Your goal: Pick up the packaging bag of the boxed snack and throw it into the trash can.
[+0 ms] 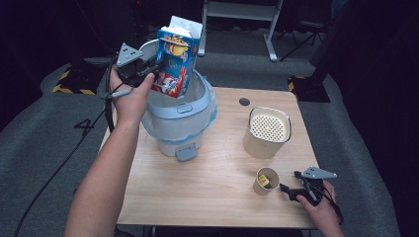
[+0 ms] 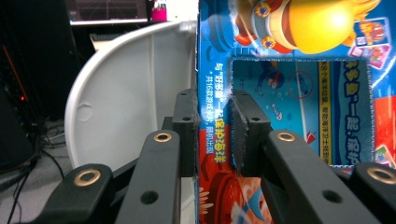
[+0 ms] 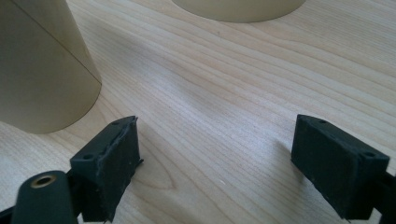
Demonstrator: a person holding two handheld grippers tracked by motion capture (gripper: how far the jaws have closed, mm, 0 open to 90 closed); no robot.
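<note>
A blue cartoon-printed carton (image 1: pixel 174 63) hangs over the open white pedal bin (image 1: pixel 180 116), its lower end dipping inside the rim. My left gripper (image 1: pixel 148 69) is shut on the carton's left edge; in the left gripper view the pads (image 2: pixel 243 130) pinch the carton (image 2: pixel 289 93) beside the raised bin lid (image 2: pixel 126 93). My right gripper (image 1: pixel 289 191) rests open on the table near the front right, just right of a small paper cup (image 1: pixel 266 180). In the right gripper view its jaws stand wide apart over bare wood, the gripper (image 3: pixel 217 163) beside the cup (image 3: pixel 42 70).
A cream container with a perforated top (image 1: pixel 267 132) stands right of the bin. The bin has a blue liner and a grey pedal (image 1: pixel 186 152) facing me. The wooden table (image 1: pixel 197 192) has a small round hole (image 1: pixel 244 101) at the back. Grey carpet surrounds it.
</note>
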